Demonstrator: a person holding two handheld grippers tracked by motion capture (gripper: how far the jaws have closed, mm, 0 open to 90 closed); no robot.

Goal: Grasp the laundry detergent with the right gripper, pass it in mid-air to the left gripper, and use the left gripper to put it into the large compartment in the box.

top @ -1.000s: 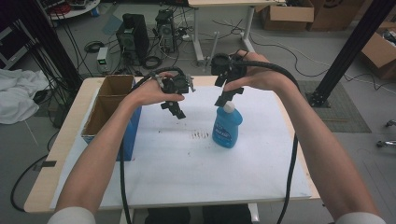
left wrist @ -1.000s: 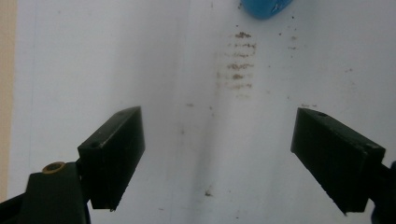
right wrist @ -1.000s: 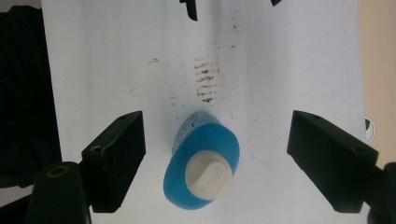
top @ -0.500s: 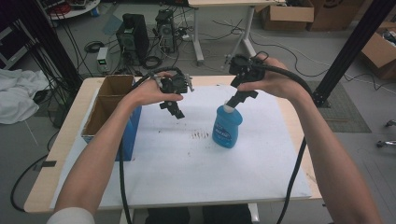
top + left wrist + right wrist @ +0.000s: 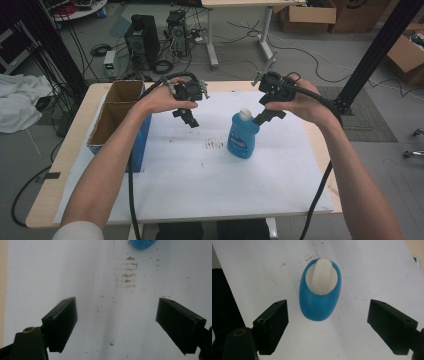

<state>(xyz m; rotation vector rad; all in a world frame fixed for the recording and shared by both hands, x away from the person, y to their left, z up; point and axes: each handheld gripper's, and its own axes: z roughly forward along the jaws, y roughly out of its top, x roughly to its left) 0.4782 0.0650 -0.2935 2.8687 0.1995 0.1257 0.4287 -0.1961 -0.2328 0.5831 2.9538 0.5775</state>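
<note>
A blue bottle (image 5: 243, 137) with a white cap (image 5: 244, 114) stands upright on the white sheet (image 5: 200, 170) right of centre. My right gripper (image 5: 265, 116) hovers just right of the cap, tilted down toward it. In the right gripper view the bottle (image 5: 320, 296) is seen from above, ahead of the jaws. These jaws (image 5: 327, 304) are open, have just been opening a little wider, and do not touch the bottle. My left gripper (image 5: 188, 117) hangs open over the sheet, left of the bottle. Its own view (image 5: 117, 303) looks down on bare sheet, with the bottle's edge (image 5: 143, 243) at the top.
An open cardboard box (image 5: 120, 112) with a blue side sits at the table's left edge. Brown smudges (image 5: 215, 145) mark the sheet near the bottle. Computer towers (image 5: 142, 37), cables and another desk stand on the floor behind. A black post (image 5: 372, 55) rises at the right.
My right hand has moved to the right and down, from above the bottle to beside its cap. The left hand and the bottle have stayed put.
</note>
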